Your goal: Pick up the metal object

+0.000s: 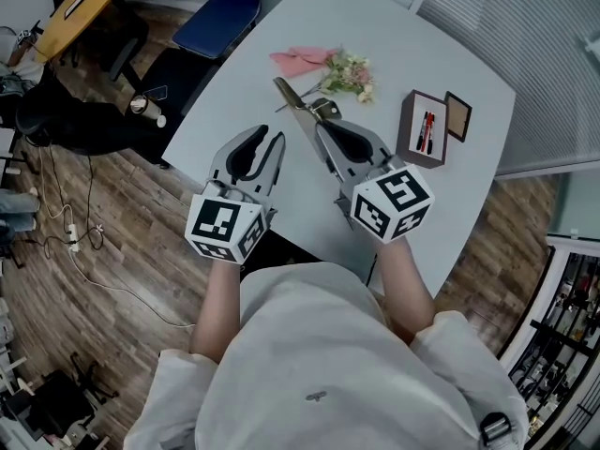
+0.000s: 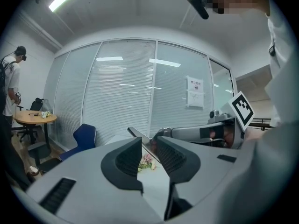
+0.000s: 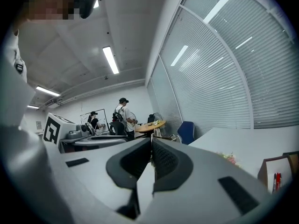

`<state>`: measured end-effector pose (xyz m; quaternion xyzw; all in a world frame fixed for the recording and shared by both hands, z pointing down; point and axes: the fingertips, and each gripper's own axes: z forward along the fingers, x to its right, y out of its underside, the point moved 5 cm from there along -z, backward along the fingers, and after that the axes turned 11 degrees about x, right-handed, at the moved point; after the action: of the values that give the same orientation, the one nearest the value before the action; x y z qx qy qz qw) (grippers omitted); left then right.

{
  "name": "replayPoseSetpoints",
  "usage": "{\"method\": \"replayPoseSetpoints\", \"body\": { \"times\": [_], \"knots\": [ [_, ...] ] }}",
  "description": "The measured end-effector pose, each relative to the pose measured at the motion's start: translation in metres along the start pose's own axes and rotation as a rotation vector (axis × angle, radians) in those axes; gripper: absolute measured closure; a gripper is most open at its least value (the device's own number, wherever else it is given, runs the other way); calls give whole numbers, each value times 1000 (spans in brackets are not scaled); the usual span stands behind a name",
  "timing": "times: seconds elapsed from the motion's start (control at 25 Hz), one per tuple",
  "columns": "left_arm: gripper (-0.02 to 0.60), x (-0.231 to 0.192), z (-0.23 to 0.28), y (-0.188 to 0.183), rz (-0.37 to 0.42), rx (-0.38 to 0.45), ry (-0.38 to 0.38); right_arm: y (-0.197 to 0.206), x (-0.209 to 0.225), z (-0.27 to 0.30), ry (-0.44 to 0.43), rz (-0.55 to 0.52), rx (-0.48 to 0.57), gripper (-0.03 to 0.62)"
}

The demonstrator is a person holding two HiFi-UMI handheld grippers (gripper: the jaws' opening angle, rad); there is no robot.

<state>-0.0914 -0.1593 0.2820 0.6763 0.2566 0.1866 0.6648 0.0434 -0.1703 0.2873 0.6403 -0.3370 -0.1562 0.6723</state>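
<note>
A long metal object, narrow and pointed like closed shears, sticks out over the white table from my right gripper, which is shut on its near end. In the right gripper view its thin edge shows between the closed pads. My left gripper hovers to the left of it, open, with nothing between its fingers. From the left gripper view the metal object slants behind the open jaws, with the right gripper holding it.
A small flower bunch and a pink cloth lie beyond the metal tip. A brown box with pens and a small frame stand at the right. A blue chair is past the table's left edge. Two people stand far off.
</note>
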Motion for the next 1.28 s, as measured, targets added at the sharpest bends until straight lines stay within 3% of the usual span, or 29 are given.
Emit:
{"method": "replayPoseSetpoints", "body": {
  "times": [1.28],
  "knots": [
    [544,-2,-4,10,-3,-33,-32,6,-1,0,-2,-3,-14,580]
  ]
}}
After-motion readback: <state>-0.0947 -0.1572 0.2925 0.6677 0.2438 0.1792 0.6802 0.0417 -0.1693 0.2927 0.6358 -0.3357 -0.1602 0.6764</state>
